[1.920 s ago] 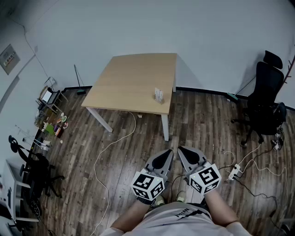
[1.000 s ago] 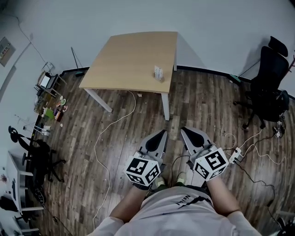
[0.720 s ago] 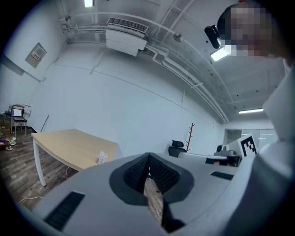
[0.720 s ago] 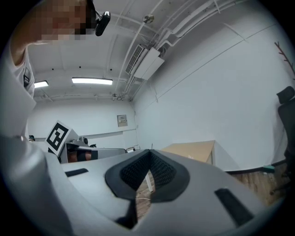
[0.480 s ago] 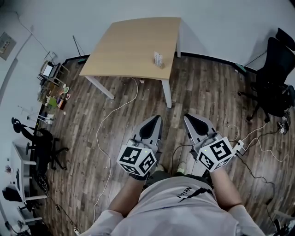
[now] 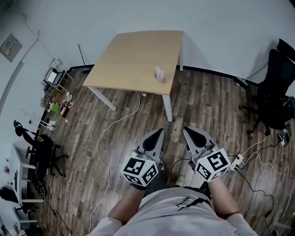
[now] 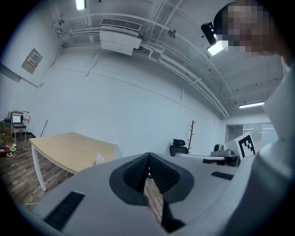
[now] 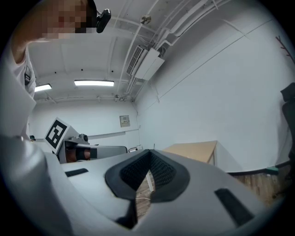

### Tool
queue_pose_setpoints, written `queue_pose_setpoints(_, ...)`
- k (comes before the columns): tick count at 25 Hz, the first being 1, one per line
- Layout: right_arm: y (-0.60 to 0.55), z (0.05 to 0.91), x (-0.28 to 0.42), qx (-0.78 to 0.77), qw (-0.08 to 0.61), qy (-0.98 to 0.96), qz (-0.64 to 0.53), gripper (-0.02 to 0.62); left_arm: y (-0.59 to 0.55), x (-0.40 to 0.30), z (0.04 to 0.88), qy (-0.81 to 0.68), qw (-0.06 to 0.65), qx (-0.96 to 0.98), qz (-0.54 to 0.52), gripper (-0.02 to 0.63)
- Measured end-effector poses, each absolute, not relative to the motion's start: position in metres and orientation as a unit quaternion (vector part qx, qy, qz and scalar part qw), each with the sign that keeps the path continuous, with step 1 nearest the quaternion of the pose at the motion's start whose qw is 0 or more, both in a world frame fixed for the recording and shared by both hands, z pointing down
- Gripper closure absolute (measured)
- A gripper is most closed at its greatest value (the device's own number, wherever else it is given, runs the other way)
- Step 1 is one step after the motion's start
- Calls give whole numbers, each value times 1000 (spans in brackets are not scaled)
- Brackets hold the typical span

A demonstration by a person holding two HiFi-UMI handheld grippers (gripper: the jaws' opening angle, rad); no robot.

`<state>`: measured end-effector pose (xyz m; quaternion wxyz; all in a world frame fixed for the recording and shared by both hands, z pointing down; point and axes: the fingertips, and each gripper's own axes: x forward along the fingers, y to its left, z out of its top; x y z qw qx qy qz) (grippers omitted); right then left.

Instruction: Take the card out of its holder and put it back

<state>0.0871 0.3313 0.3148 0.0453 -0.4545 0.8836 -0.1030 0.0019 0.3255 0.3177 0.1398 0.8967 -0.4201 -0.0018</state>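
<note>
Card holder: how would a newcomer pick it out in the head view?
Find the light wooden table by the white wall. The card holder stands near its closest edge, towards the right corner. It is small, pale, and the only thing on the tabletop.

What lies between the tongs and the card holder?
In the head view: bare wood floor, the table's near leg, then tabletop up to the card holder. Left tongs and right tongs: shut.

**White-walled room with plank floor**

A light wooden table point(image 6: 133, 55) is seen at 12 o'clock, before a white wall point(image 6: 138, 14). Dark plank flooring point(image 6: 207, 106) is crossed by a white cable point(image 6: 99, 141). A black office chair point(image 6: 272, 99) is placed at 3 o'clock.
</note>
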Motion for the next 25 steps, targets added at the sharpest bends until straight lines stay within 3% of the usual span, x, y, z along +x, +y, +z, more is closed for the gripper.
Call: queue_pose_setpoints(25, 112, 352, 14, -515, 12, 849, -120, 583, 99, -55, 359, -347, 135, 928, 27, 594)
